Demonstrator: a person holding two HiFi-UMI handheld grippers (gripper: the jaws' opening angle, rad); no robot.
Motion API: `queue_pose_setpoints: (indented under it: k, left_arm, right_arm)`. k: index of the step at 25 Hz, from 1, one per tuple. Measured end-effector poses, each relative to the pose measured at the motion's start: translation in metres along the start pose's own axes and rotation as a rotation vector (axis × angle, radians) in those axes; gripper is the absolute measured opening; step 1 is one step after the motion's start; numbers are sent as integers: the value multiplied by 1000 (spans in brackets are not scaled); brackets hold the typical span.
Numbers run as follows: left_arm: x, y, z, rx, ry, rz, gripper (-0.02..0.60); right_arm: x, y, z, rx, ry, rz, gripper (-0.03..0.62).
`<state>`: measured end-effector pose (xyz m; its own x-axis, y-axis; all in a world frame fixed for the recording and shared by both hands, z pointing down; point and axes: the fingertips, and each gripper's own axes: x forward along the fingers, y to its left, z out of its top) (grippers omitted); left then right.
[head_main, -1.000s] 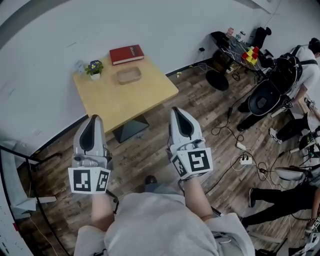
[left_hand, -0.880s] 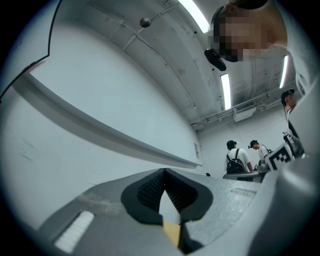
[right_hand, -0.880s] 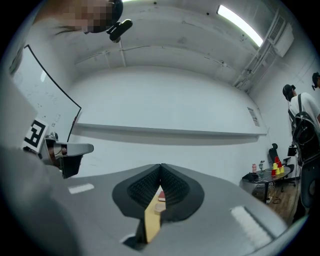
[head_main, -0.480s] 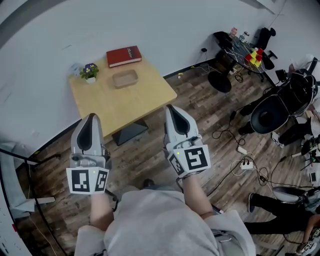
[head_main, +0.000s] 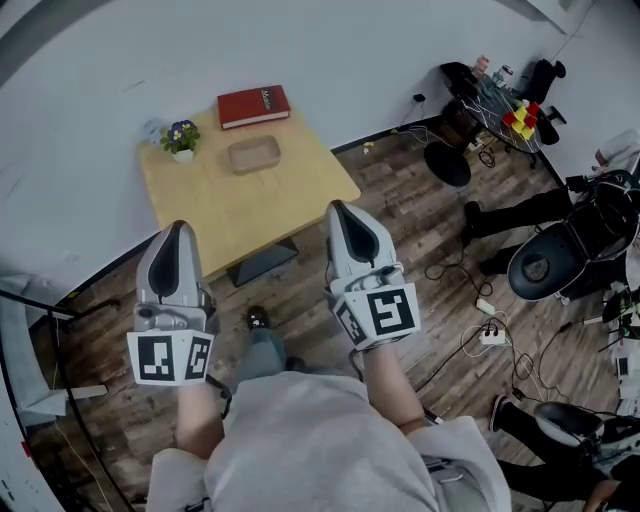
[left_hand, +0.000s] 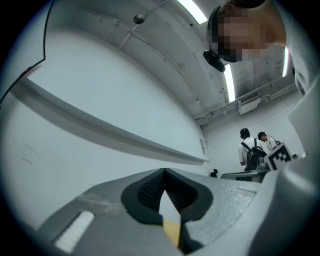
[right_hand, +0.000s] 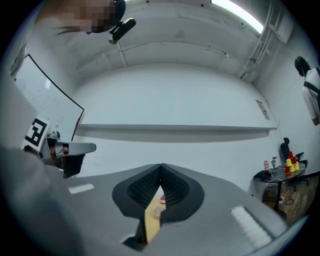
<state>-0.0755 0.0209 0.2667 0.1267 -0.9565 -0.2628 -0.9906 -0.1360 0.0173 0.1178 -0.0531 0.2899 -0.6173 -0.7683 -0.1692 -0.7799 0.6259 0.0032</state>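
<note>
Closed and empty, left gripper (head_main: 175, 232) and right gripper (head_main: 340, 211) point toward the wooden table (head_main: 290, 190); its red book (head_main: 253, 105) lies lengthwise along the far edge.

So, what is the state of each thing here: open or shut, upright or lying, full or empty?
Left gripper: shut, holding nothing.
Right gripper: shut, holding nothing.
Red hardcover book: closed, lying flat on the square wooden table.
Small potted flowering plant: upright.
Shallow tan rectangular tray: right way up, empty.

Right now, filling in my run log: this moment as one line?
left gripper: shut, empty | right gripper: shut, empty | both above floor, near wooden table, not touching
</note>
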Motion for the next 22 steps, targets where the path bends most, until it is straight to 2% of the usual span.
queue_pose_setpoints:
  k: [8,22]
  left_arm:
    - [43,20,-13,-6,-2,-14,5]
    - [122,79,-29,-13,1,-51,5]
  right_arm:
    - [40,-20,-8,-12,-1,-26,2]
    - [132,-35,-20,-9,-2,-69,2]
